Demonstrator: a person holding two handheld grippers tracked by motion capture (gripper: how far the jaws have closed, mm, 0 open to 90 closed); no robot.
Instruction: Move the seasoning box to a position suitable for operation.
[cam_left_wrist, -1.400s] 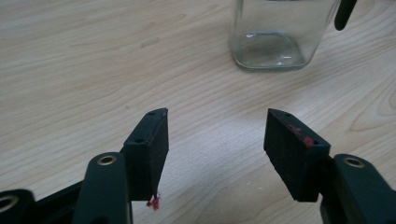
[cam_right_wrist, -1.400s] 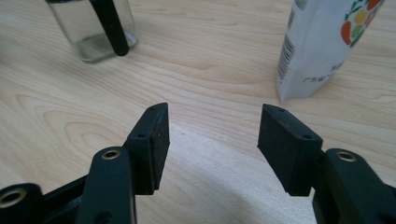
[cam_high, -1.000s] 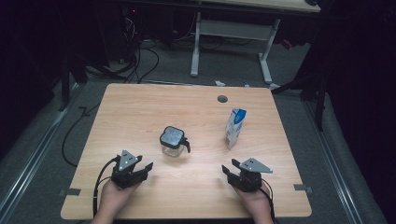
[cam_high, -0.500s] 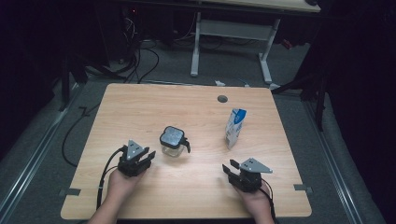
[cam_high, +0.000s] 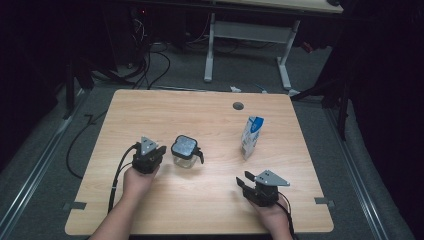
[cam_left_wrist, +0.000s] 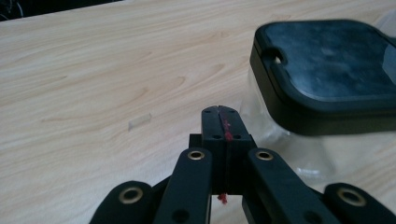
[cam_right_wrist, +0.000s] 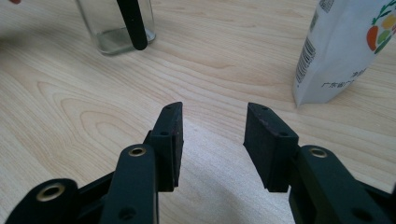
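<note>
The left gripper (cam_high: 151, 152) has moved up to nine o'clock of the lidded jar (cam_high: 185, 152), its jaws just closed together on nothing, likely to nudge it. The right gripper (cam_high: 248, 181) waits, jaws apart, on the worktop (cam_high: 210, 115).

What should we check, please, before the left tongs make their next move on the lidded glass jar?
1. Left tongs shut with nothing between them, having just been closing: not ok for a grasp.
2. Left tongs beside the glass jar, not touching: ok.
3. Jar upright, black lid on: ok.
4. Right tongs open, nothing between them, clear of the jar: ok.
5. Carton upright, apart from the jar: ok.
6. Whether the lid is latched: cannot tell.
</note>
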